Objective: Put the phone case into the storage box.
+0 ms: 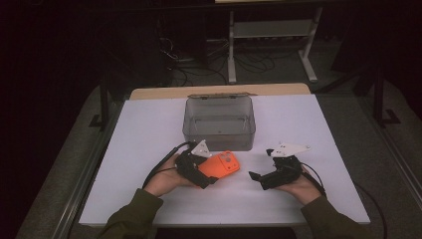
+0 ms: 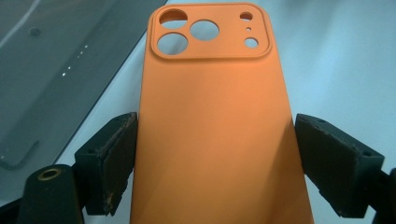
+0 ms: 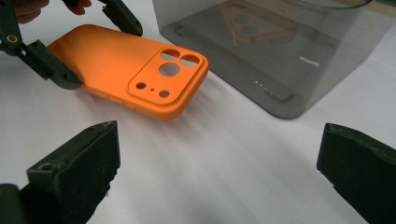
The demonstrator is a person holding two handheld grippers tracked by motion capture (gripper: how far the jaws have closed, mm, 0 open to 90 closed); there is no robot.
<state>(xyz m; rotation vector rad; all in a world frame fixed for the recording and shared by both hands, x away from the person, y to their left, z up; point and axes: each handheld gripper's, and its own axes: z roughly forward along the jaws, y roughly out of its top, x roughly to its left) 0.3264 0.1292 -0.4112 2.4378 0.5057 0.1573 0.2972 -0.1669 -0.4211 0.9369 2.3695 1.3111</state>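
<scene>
White table [image 1: 149,129] standing in dark room; left gripper [image 1: 209,177] clamping orange phone case [image 1: 220,165]; right gripper [image 1: 255,176] gaping wide, holding nothing, beside grey bin [image 1: 219,130].

A white-topped table [image 1: 149,129] is set on a grey floor [image 1: 54,189], with a strip of bare wood [image 1: 219,91] left uncovered along its far edge. Beyond it, the room is kept dark. A white metal stand [image 1: 271,40] is seen at the back, and black cables [image 1: 199,67] are tangled on the floor beside it.
</scene>
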